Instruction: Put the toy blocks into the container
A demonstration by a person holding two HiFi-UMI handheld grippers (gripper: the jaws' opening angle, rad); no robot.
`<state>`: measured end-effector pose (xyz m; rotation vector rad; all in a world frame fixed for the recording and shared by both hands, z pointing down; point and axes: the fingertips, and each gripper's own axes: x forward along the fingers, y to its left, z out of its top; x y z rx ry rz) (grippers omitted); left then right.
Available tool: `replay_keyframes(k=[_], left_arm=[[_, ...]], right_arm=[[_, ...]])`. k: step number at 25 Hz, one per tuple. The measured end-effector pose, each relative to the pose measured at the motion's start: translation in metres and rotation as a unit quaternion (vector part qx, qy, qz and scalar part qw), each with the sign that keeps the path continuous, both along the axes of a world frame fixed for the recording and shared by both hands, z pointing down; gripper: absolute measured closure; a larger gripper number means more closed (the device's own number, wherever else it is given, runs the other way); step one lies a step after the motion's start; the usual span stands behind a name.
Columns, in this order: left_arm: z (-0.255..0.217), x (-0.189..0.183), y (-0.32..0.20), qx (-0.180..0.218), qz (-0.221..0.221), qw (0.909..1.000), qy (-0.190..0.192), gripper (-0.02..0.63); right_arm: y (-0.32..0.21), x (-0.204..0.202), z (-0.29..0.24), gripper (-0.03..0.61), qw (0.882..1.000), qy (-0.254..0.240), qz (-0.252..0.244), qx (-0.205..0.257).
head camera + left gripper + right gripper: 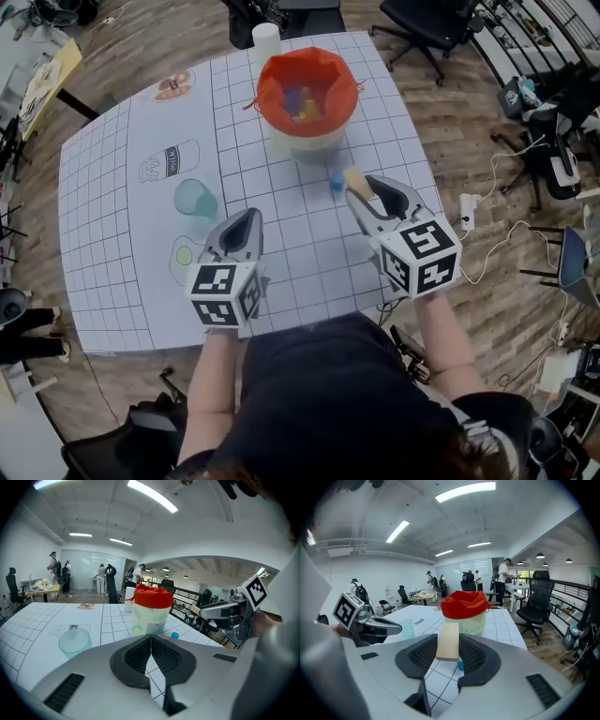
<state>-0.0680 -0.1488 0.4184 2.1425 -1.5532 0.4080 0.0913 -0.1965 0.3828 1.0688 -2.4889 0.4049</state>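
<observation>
A white container point(307, 142) lined with a red bag point(307, 87) stands at the far middle of the gridded table point(112, 187); coloured blocks lie inside it. My right gripper point(356, 190) is shut on a tan wooden block point(448, 641), held above the table just near of the container point(465, 616). A small blue block point(336, 181) lies on the table beside that gripper's tips, also seen under the jaws as a blue block point(460, 664). My left gripper point(246, 225) is shut and empty, low at the near left; its view shows the container point(150, 609) ahead.
A translucent green cup point(195, 200) stands left of my left gripper. A white cup point(266, 39) sits behind the container. Printed pictures mark the table's left part. Office chairs point(427, 23) and cables surround the table on the wooden floor.
</observation>
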Motion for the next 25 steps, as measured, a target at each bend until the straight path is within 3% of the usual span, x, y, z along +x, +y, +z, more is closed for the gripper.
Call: replay_keyframes(k=[13, 25], left_arm=[[-0.027, -0.029, -0.039, 0.03, 0.003, 0.9995, 0.004, 0.588], [-0.025, -0.048, -0.059, 0.03, -0.016, 0.9994, 0.011, 0.588]], right_arm=[[-0.078, -0.055, -0.06, 0.417, 0.997, -0.005, -0.011, 0.082], [-0.126, -0.085, -0.044, 0.412, 0.993, 0.016, -0.015, 0.112]])
